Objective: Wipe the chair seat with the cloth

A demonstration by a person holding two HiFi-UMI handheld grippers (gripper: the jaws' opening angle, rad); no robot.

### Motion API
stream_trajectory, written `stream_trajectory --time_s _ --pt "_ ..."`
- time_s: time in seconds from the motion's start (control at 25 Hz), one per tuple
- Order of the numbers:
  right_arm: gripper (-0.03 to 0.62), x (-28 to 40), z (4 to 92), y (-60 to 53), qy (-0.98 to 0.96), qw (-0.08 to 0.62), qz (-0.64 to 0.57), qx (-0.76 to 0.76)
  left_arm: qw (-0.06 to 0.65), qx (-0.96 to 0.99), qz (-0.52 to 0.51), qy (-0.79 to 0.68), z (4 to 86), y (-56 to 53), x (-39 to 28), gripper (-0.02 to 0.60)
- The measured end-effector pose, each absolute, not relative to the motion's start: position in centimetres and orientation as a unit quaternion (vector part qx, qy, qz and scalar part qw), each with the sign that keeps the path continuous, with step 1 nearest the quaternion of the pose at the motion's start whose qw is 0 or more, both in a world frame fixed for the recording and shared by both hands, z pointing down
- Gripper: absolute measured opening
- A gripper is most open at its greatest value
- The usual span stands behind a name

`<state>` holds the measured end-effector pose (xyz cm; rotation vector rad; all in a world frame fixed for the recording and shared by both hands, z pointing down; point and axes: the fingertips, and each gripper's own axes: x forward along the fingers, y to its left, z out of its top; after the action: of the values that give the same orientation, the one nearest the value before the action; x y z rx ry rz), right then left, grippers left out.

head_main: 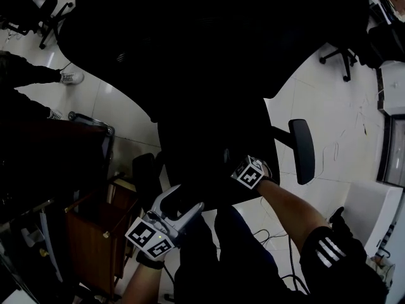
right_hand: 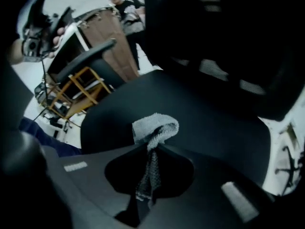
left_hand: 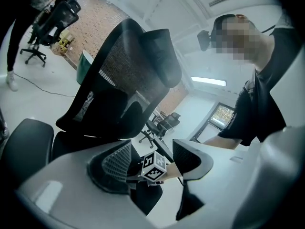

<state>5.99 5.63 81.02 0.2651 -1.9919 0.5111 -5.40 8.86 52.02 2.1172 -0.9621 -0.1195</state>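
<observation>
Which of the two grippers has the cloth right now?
The right gripper: its jaws are shut on the grey cloth over the chair seat. The left gripper has its jaws apart and holds nothing.

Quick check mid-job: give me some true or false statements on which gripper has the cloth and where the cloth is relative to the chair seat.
1. The right gripper is shut on the cloth. True.
2. The left gripper grips a corner of the cloth too. False: its jaws stand apart with nothing between them.
3. The cloth is grey and bunched up at the right gripper's jaws. True.
4. The cloth lies spread out on the floor. False: the right gripper holds it over the black chair seat.
</observation>
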Motion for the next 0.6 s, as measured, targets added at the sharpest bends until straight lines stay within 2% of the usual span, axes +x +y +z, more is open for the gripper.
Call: stream_trajectory --time_s 0.28,0.44,0.6 --pt "0.028 -9.3 80.6 17.0 -0.858 0.474 0.198 -0.013 0.400 0.831 -0.039 -0.384 52.6 9.9 -5.7 0.296" --pt "0.028 -11.9 80.8 19.6 -0.857 0.481 0.180 -0.035 0.405 0.830 -0.035 -0.382 53.4 10.6 -5.6 0.296" --pt "0.028 -10.8 81.4 20.3 -0.857 0.481 0.179 -0.041 0.413 0.827 -0.032 -0.380 54.2 11.1 -5.4 0.296"
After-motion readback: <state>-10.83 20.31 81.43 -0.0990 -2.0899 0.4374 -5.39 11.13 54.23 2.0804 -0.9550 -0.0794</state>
